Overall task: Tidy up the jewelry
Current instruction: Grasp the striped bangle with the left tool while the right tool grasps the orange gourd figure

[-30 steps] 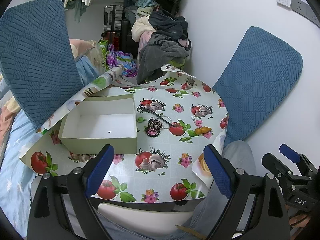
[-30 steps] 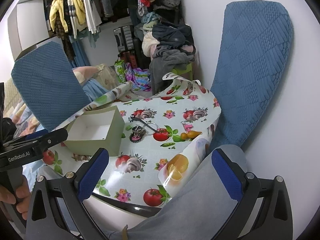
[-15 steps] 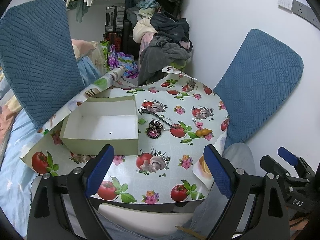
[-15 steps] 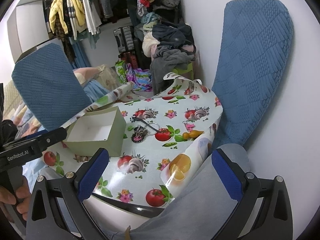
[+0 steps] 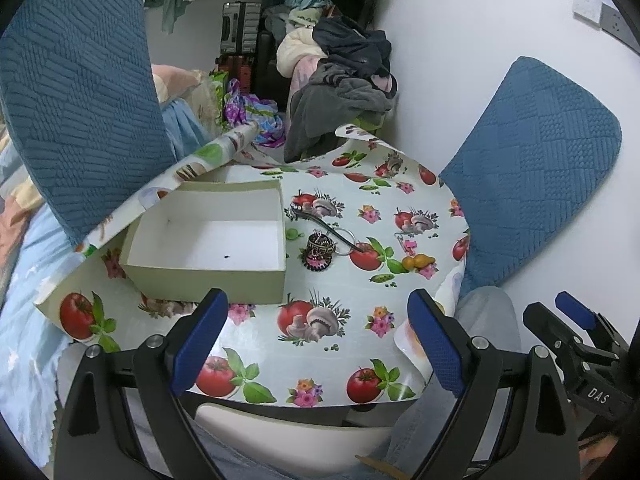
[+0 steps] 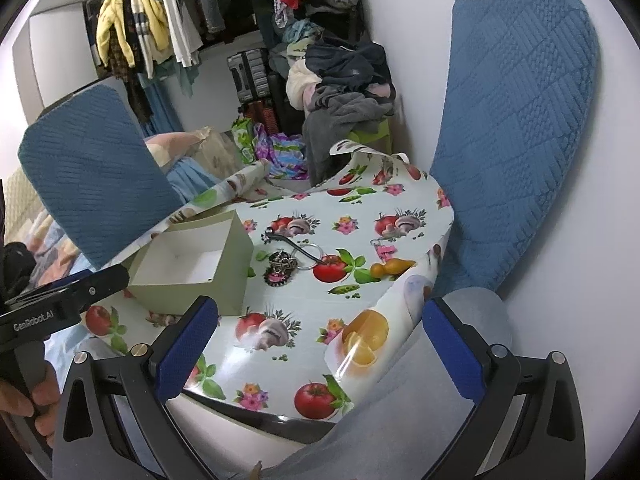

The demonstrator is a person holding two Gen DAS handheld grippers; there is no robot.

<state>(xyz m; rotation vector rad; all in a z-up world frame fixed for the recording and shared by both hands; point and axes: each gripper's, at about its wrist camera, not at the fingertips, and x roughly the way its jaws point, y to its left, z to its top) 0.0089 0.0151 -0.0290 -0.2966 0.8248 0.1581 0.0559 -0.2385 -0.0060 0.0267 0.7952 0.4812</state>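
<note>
1. the left gripper (image 5: 316, 344) was held spread wide above the near edge of the table, nothing between its blue pads (image 5: 200, 334).
2. the right gripper (image 6: 316, 354) was likewise released and empty, hanging over the near right corner of the table and a grey-trousered knee (image 6: 420, 400).
3. just beyond the grippers, an open pale green box (image 5: 208, 240) was seen on the fruit-print tablecloth (image 5: 320, 344); its white inside held nothing but a small dark speck.
4. the jewelry cluster (image 5: 320, 252) lay on the cloth just right of the box, apart from it: a dark beaded piece with a pink-fringed part, a metal ring (image 5: 344, 240), and a dark hair clip (image 5: 320, 220) running back toward the far side.
5. a small pink clip (image 5: 410, 243) was seen further right, near a printed pear.
6. the task was judged barely begun: no piece had been placed in the box, and every piece was left to be picked up and moved.
7. only in the left view was the whole floor of the box shown; in the right view it was partly hidden by the box wall (image 6: 236, 256).
8. only in the right view was a hand (image 6: 24, 396) on the left gripper's handle shown, and the hanging clothes (image 6: 148, 24) behind.
</note>
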